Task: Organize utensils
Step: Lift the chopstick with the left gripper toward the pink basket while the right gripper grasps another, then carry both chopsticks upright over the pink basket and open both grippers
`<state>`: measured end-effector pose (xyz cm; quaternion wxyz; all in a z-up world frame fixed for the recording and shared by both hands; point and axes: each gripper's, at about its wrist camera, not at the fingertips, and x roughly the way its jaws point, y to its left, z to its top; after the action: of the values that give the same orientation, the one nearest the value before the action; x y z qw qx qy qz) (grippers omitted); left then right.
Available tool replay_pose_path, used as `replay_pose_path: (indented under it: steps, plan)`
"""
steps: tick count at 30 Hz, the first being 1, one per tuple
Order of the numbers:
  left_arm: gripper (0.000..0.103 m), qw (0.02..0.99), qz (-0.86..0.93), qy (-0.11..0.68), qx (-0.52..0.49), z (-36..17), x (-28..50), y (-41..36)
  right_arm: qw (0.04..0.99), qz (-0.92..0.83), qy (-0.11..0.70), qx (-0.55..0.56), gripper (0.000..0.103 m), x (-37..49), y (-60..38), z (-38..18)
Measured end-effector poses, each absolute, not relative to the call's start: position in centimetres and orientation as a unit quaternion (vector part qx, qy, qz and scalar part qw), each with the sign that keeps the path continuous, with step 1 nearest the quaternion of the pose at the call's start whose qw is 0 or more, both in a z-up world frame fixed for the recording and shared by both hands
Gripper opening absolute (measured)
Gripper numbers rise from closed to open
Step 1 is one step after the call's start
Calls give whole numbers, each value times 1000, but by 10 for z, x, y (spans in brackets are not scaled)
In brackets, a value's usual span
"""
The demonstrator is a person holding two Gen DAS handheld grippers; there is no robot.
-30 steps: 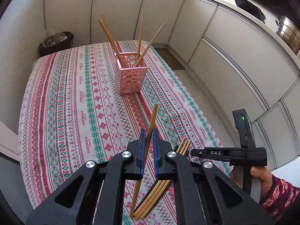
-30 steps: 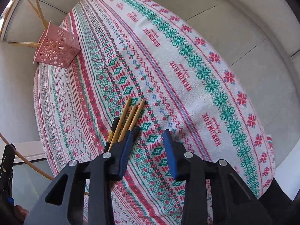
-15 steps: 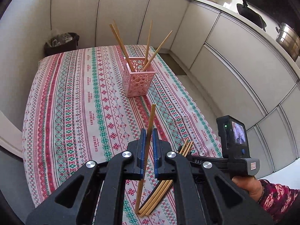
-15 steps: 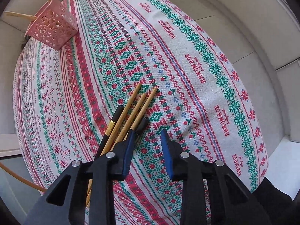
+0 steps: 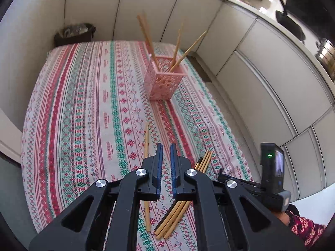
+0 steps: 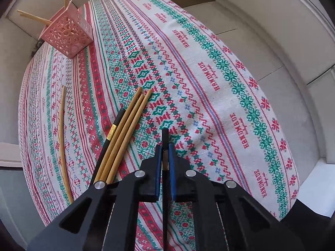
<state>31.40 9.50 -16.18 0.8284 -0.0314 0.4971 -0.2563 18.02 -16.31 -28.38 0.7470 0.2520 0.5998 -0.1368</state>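
White cabinets flank patterned tablecloth

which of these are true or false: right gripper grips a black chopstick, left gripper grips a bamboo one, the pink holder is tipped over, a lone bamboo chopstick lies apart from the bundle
The right gripper grips a black chopstick: true.
The left gripper grips a bamboo chopstick: false. Nothing sits between its nearly closed fingers.
The pink holder is tipped over: false. It stands upright on the tablecloth with chopsticks in it.
A lone bamboo chopstick lies apart from the bundle: true.
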Motion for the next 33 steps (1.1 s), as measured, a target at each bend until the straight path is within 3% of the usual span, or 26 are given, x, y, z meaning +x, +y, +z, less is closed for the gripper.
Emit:
replay_pose_path:
  steps: [4, 9, 11, 12, 16, 18, 20, 25, 33]
  plan:
    - [17, 790, -189, 583, -1, -220, 353, 74, 746, -136, 603, 247, 7, 168, -186, -274]
    - [22, 776, -158, 609, 31, -257, 383, 38, 749, -135, 599, 251, 7, 172, -214, -270]
    - [41, 779, -153, 607, 35, -260, 393, 26, 750, -130, 597, 254, 7, 175, -219, -275]
    - [45, 782, -143, 605, 39, -262, 398, 22, 749, -125, 597, 258, 7, 175, -223, -277]
    - [51, 789, -112, 599, 77, -281, 407, 10, 760, -102, 581, 273, 7, 179, -232, -272]
    - [40, 793, -121, 590, 87, -283, 404, 4, 773, -85, 563, 281, 7, 177, -234, -262]
    - [5, 790, -133, 592, 89, -282, 401, 4, 785, -64, 542, 292, 7, 173, -235, -249]
    - [4, 804, -141, 575, 53, -277, 372, 32, 821, -23, 488, 297, 7, 161, -231, -215]
    - [4, 886, -184, 424, -19, -181, 276, 77, 872, 36, 391, 291, 7, 138, -223, -165]
